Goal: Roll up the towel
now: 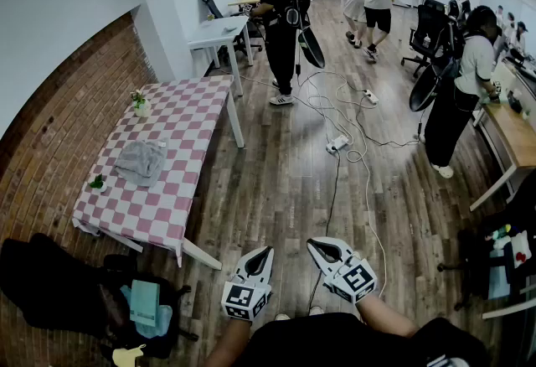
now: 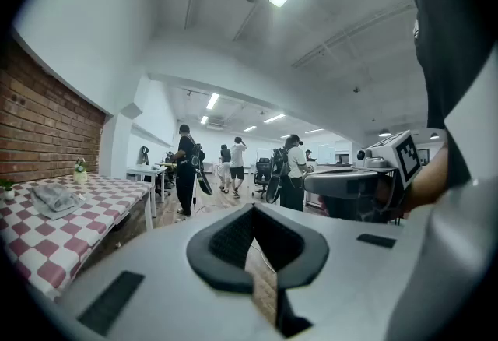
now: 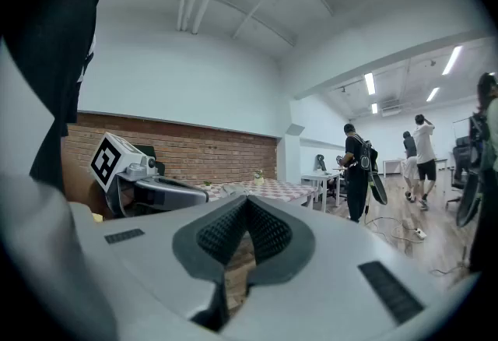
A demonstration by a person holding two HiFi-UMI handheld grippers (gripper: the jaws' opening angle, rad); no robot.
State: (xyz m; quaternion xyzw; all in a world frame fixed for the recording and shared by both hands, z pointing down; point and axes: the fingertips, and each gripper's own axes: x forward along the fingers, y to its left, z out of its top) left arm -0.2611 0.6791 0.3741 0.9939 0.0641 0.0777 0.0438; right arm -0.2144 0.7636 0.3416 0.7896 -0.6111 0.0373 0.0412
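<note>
A crumpled grey towel (image 1: 140, 162) lies on the pink-and-white checkered table (image 1: 180, 118) at the left, far from both grippers. In the left gripper view the towel (image 2: 53, 198) shows small on that table (image 2: 47, 242). My left gripper (image 1: 265, 251) and right gripper (image 1: 312, 245) hover side by side over the wooden floor near my body, both shut with nothing between the jaws. The left gripper's (image 2: 252, 209) jaws meet at the tip, and so do the right gripper's (image 3: 247, 199). Each gripper view also catches the other gripper off to the side.
A potted plant (image 1: 140, 103) and a small green plant (image 1: 97, 182) stand on the table. A black bag (image 1: 126, 307) with teal items lies on the floor below it. Cables and a power strip (image 1: 337, 142) cross the floor. Several people (image 1: 280, 22) stand farther back among white desks and chairs.
</note>
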